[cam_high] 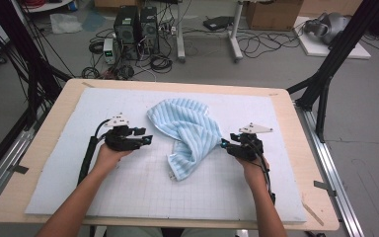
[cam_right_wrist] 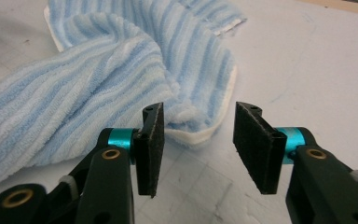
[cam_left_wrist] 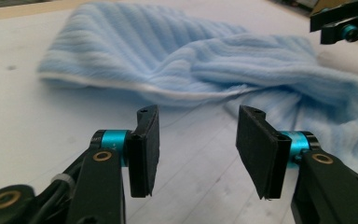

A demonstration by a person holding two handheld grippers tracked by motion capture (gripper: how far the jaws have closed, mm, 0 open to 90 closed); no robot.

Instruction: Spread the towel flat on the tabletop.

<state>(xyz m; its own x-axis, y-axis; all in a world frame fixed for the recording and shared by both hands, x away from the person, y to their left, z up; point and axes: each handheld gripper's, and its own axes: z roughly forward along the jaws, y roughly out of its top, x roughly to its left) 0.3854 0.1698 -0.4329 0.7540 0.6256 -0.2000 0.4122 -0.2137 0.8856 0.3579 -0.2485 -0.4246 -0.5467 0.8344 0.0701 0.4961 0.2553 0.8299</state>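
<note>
Two forearms are reaching in, each holding a hand-held gripper. The left hand-held gripper (cam_high: 147,136) and right hand-held gripper (cam_high: 224,143) are gaping half open, gripping nothing, flanking a crumpled light-blue striped terry towel (cam_high: 187,131) lying mid-tabletop (cam_high: 44,143).

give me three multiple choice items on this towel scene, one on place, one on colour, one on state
1. Where does the towel lie?
A. between the two grippers
B. left of both grippers
C. on the floor

2. What colour is the towel?
A. red and black
B. light blue with white stripes
C. plain green

3. How do the right gripper's jaws stand?
A. shut on the towel
B. shut on nothing
C. open, with nothing pressed between them

Key:
1 A, since the high view shows it on the mat with the left gripper at one side and the right at the other.
2 B, as its striped pile shows in both gripper views.
3 C, as a gap shows between the pads.
</note>
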